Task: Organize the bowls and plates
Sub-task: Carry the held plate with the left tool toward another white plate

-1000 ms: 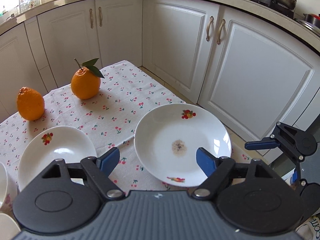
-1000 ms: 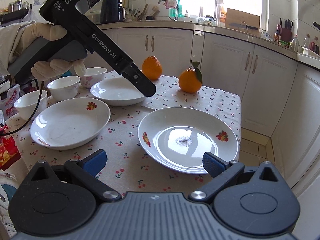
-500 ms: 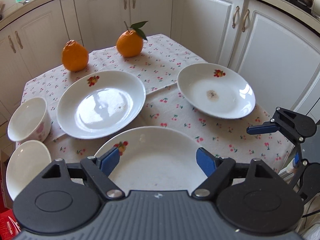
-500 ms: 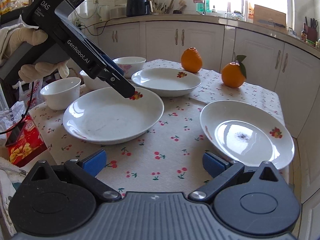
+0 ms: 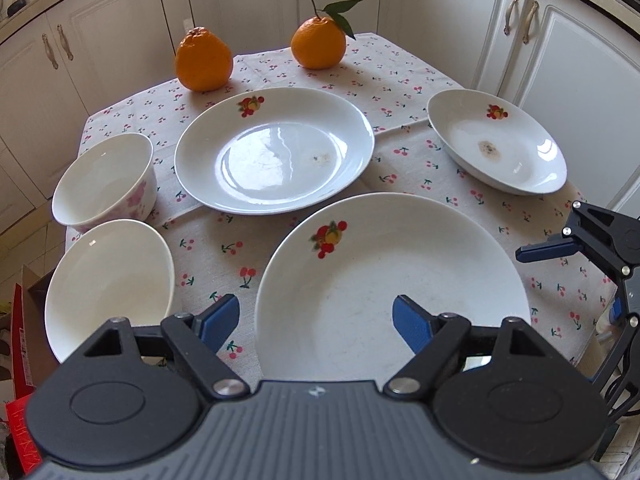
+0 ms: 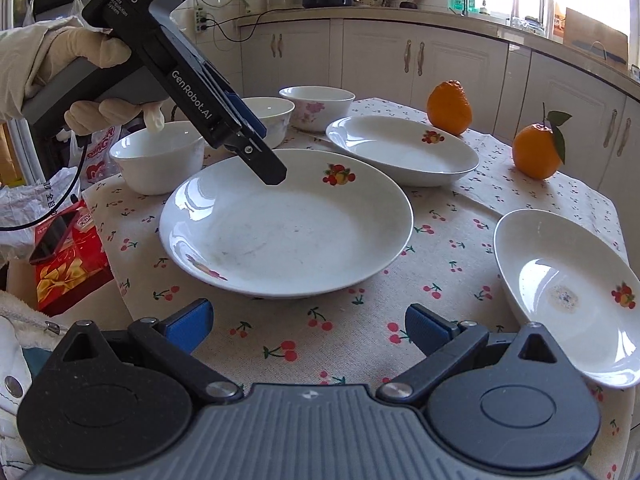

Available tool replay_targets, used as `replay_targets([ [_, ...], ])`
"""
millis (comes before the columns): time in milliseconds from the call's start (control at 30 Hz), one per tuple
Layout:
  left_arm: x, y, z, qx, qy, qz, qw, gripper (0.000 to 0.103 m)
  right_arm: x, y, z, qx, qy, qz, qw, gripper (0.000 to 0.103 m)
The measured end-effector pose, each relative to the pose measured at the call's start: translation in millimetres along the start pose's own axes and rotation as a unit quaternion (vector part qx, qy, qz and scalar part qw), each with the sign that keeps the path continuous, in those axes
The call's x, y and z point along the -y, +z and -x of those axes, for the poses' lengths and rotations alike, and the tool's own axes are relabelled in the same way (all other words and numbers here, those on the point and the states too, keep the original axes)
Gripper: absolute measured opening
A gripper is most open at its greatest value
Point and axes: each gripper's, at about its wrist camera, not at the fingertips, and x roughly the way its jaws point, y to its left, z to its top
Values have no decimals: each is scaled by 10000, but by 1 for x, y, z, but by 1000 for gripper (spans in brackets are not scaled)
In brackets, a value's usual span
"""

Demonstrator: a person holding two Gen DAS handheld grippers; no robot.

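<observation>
Cherry-print tablecloth [image 5: 404,92]: near plate [image 5: 400,272] under left hand-held gripper [image 5: 316,322], jaws apart, empty, above rim.

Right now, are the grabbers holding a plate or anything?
No. The left gripper and right gripper are both open and hold nothing; the big plate lies untouched.
</observation>
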Motion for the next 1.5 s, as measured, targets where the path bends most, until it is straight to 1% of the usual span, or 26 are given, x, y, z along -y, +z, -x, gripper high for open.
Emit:
replay_targets([
  [200, 0, 4, -9, -195, -80, -160, 9996, 83, -2, 2, -10, -49, 104, 104, 9999, 103],
  [267, 0, 7, -13, -272, -127, -178, 9994, 83, -4, 1, -14, -129, 136, 185, 9997, 103],
  [500, -2, 17, -26, -563, -350, -186, 9976, 82, -1, 2, -17, -134, 294, 209, 9993, 103],
  [667, -2, 23, -33, -731, -460, -200, 9961, 82, -2, 2, -21, -49, 349, 220, 9991, 103],
  [1067, -1, 26, -42, -950, -467, -274, 9940, 80, -4, 4, -29, 90, 327, 230, 9992, 103],
  [1233, -2, 29, -46, -1095, -533, -297, 9921, 80, -6, 6, -32, 93, 319, 231, 9992, 103],
  [1500, 1, 32, -53, -1265, -515, -430, 9897, 80, -8, 8, -34, 59, 307, 236, 9992, 103],
])
